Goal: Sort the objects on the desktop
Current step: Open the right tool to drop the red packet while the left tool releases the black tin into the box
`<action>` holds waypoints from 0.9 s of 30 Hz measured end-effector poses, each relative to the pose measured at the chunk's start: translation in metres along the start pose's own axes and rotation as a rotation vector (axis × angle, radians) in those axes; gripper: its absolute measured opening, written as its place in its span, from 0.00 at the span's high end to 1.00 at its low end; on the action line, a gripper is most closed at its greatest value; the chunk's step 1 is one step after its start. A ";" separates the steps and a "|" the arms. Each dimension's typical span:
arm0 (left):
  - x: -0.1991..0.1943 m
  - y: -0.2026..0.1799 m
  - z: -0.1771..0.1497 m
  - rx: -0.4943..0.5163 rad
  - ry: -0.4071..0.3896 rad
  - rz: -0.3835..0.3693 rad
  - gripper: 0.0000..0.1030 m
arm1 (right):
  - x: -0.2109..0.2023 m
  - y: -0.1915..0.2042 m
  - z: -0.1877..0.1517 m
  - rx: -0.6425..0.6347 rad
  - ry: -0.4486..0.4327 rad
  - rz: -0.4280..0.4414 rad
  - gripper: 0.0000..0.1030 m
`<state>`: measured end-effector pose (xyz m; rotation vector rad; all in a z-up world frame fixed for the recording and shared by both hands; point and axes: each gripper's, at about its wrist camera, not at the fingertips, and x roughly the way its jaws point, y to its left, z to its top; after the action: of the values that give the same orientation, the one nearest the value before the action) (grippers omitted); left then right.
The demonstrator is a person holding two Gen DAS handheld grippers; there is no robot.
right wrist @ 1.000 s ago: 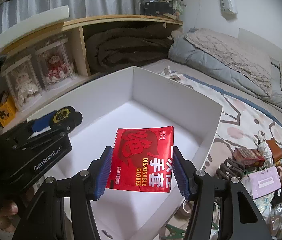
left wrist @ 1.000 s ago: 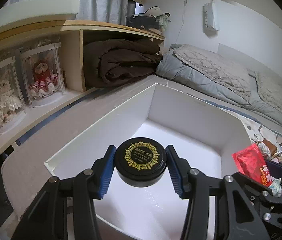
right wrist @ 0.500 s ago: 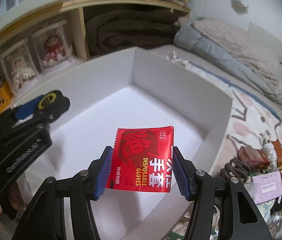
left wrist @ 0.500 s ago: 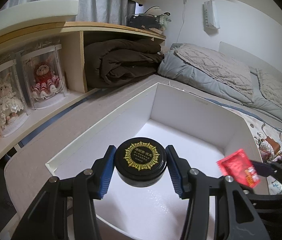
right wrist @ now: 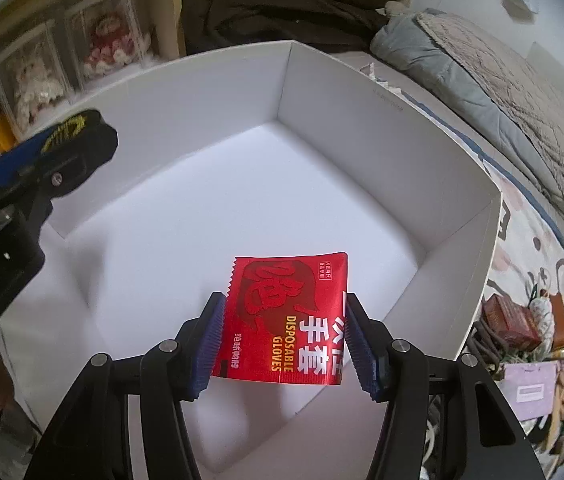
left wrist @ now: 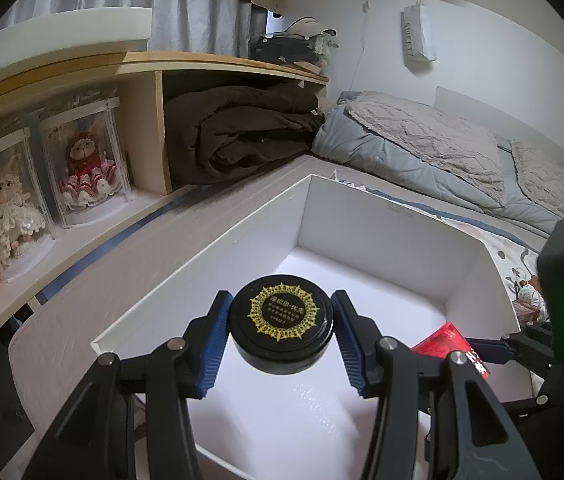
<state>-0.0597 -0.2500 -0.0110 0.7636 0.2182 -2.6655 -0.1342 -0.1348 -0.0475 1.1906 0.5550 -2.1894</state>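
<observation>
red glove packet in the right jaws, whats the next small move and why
Probably lower it a little further, then open. The right gripper is shut on the disposable gloves packet, which hangs above the bare floor of the white box, inside its walls. The left gripper, holding the black tin, sits off to one side, so the drop looks unobstructed.

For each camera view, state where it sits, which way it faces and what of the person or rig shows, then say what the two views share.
Left wrist: sits behind the left tool, facing forward and slightly down over the open white cardboard box toward shelf and bed; its blue pads grip a round black jar with gold-patterned lid; the right tool enters at right.
Right wrist: sits behind the right tool, facing steeply down into the box; its pads grip a red foil disposable-gloves packet; the left tool shows at left.
Shared: box, jar, packet, both tools.
</observation>
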 end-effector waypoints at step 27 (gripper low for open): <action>0.005 -0.014 0.004 0.076 -0.006 -0.009 0.51 | -0.024 0.009 -0.009 -0.103 -0.038 -0.078 0.31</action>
<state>-0.0708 -0.2395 -0.0092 0.7796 0.1193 -2.6973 -0.1125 -0.1293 -0.0327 1.0886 0.7000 -2.2153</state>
